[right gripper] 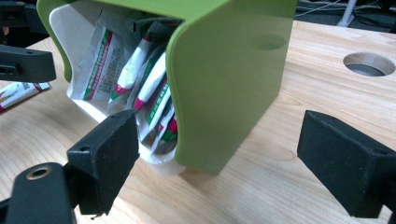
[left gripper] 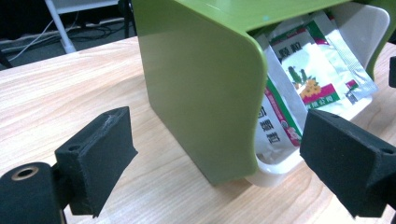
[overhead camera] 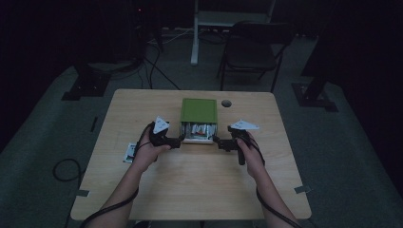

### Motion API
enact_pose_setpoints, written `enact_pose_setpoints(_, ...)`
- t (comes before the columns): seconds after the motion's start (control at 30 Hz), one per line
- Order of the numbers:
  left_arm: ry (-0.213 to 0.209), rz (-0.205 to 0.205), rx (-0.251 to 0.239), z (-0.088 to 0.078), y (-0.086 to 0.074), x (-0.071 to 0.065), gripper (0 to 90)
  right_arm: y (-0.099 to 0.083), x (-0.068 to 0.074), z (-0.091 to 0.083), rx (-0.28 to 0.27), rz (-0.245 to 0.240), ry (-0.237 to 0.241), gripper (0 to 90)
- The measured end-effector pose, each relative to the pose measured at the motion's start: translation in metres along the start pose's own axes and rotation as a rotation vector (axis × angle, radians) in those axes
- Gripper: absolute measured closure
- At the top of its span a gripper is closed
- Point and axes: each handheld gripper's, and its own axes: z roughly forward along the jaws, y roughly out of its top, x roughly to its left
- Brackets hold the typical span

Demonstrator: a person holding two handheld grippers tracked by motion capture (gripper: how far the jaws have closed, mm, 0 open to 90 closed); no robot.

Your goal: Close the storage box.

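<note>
A green box (overhead camera: pixel 198 111) lies on the wooden table (overhead camera: pixel 190 175), its open end toward me. A white tray (overhead camera: pixel 197 139) inside it holds several red, green and white packets (overhead camera: pixel 198 129). My left gripper (overhead camera: pixel 180 140) stands open at the box's front left corner, and my right gripper (overhead camera: pixel 216 140) stands open at the front right corner. In the left gripper view the green box (left gripper: pixel 201 88), the tray (left gripper: pixel 280 169) and the packets (left gripper: pixel 303 70) rise beyond the gripper (left gripper: pixel 219 158); neither pad touches them. In the right gripper view the box (right gripper: pixel 233 79) and packets (right gripper: pixel 149 93) stand just past the open gripper (right gripper: pixel 224 158).
One loose packet (overhead camera: pixel 130 153) lies on the table left of my left hand; the same packet (right gripper: pixel 18 93) also appears in the right gripper view. A round cable hole (overhead camera: pixel 226 103) sits right of the box. A dark chair (overhead camera: pixel 252 47) stands beyond the table's far edge.
</note>
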Motion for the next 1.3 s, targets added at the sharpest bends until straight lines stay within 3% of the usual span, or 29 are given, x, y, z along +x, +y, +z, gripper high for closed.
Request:
enact_pose_setpoints(0.83,0.022,-0.043,0.028,-0.022,-0.023,-0.014,10.2,-0.02,-0.012,-0.032,0.019,-0.012,-0.06,12.3)
enact_pose_setpoints(1.3,0.023,-0.067,0.051,-0.033,-0.041,-0.027,10.2,-0.04,-0.016,-0.052,0.052,-0.003,-0.087,12.3)
